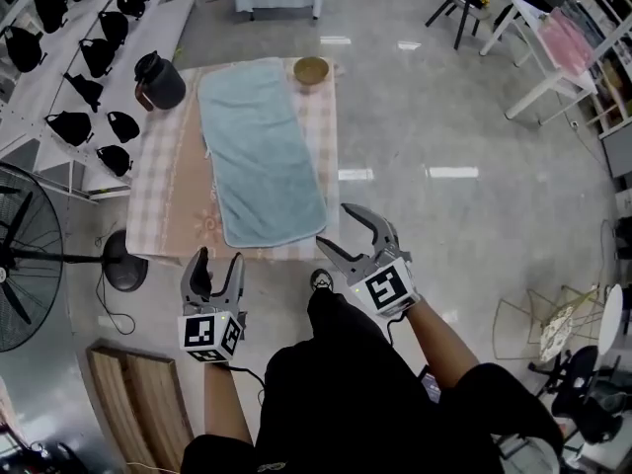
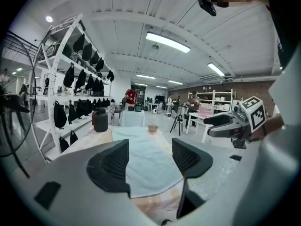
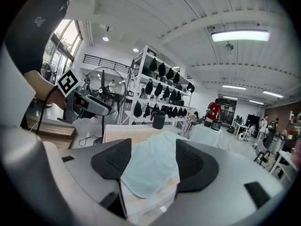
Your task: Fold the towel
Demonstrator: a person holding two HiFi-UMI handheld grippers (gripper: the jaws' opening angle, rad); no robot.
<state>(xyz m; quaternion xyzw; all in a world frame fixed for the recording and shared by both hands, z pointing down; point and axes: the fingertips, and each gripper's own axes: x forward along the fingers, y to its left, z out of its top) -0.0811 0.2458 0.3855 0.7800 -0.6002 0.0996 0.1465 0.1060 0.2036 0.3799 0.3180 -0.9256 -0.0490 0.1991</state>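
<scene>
A light blue towel (image 1: pixel 259 152) lies flat and lengthwise on the small table (image 1: pixel 163 205), which has a checked cloth. It also shows ahead of both cameras as the towel (image 2: pixel 148 161) and the towel (image 3: pixel 153 166). My left gripper (image 1: pixel 219 268) hangs open below the table's near edge, left of the towel's near end. My right gripper (image 1: pixel 346 230) is open too, just off the table's near right corner beside the towel's near corner. Neither holds anything. The left gripper (image 2: pixel 149 163) and right gripper (image 3: pixel 151 163) frame the towel between their jaws.
A dark jug (image 1: pixel 158 80) stands at the table's far left corner and a small bowl (image 1: pixel 311 70) at its far right. A rack of black bags (image 1: pixel 69 67) runs along the left. A fan (image 1: pixel 25 255) stands at near left, a wooden pallet (image 1: pixel 138 403) on the floor.
</scene>
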